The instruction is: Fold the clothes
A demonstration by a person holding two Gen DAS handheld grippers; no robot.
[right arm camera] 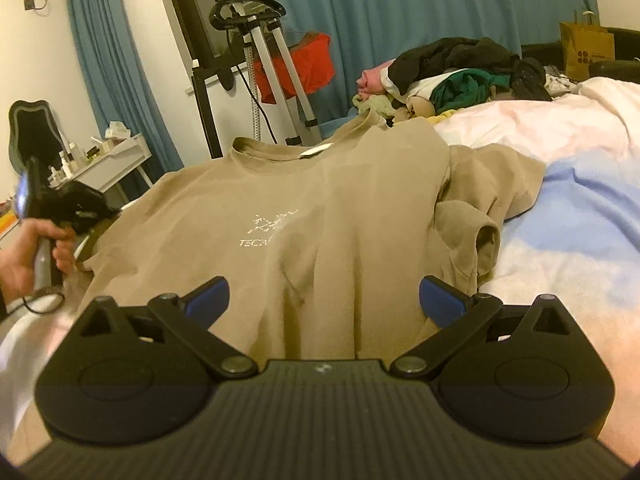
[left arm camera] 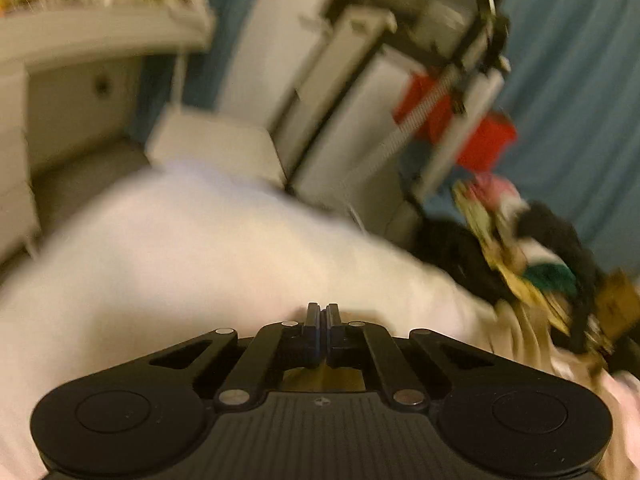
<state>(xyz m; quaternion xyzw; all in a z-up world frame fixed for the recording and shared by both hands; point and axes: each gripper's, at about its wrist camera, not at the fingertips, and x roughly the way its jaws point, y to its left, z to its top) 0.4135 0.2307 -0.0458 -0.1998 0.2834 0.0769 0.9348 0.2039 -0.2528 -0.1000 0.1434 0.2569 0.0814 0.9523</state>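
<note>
The tan T-shirt lies face up on the bed, filling the centre of the right wrist view. Its long axis runs from the hem at the lower centre of the frame to the collar at upper centre.

The right tool sits at the hem end, jaws spread wide, holding nothing; cloth shows between its blue fingertips. The shirt lies straight ahead of it.

The left tool appears at the left edge of the same frame, beside the shirt's far side edge. In the blurred left wrist view its jaws are pressed together; whether cloth is pinched between them cannot be told.

One sleeve is bunched at the right of the frame, nearer the right tool. Open bedding lies to the right of it. The clothes pile at upper right stands well apart from the collar
</note>
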